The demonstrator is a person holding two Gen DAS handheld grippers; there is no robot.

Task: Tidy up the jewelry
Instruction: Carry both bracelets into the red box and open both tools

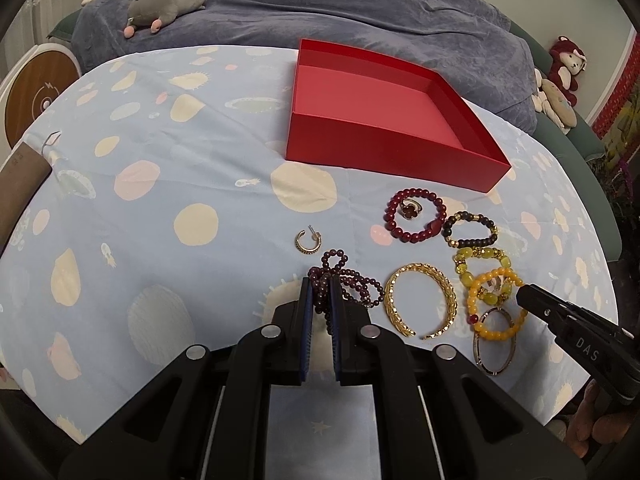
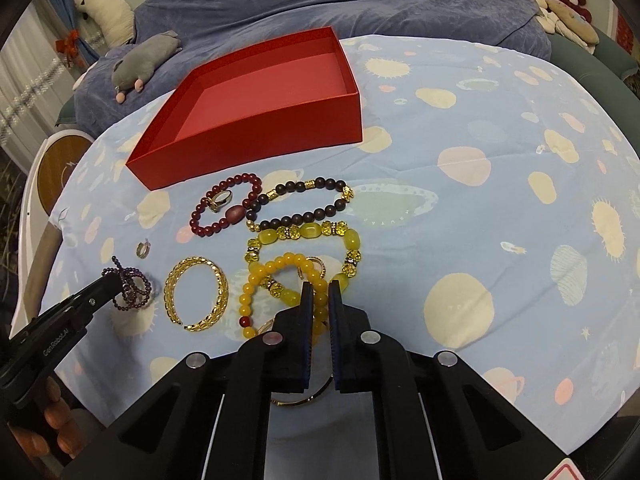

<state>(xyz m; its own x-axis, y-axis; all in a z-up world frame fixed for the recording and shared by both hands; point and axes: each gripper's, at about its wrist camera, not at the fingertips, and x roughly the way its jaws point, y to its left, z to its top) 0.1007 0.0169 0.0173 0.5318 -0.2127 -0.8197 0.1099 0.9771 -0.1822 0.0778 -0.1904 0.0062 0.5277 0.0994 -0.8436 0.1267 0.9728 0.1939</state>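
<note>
An open red box (image 1: 384, 142) (image 2: 256, 132) stands on the patterned cloth behind the jewelry. My left gripper (image 1: 321, 284) (image 2: 114, 280) is shut on a purple bead strand (image 1: 354, 282) (image 2: 136, 286), which lies coiled on the cloth. My right gripper (image 2: 321, 286) (image 1: 520, 294) is shut on an orange bead bracelet (image 2: 256, 276) (image 1: 496, 334), whose beads sit between the pads. A gold bangle (image 1: 444, 288) (image 2: 222, 284) lies between the two grippers. A yellow-green bracelet (image 2: 310, 230) overlaps the orange one.
Nearer the box lie a dark red bracelet (image 1: 416, 236) with a ring (image 1: 410, 210) inside it and a dark brown bracelet (image 1: 476, 242). A small hoop earring (image 1: 307, 242) lies apart at the left. A thin gold hoop (image 1: 494, 368) lies under the orange bracelet. Plush toys rest on the bed behind.
</note>
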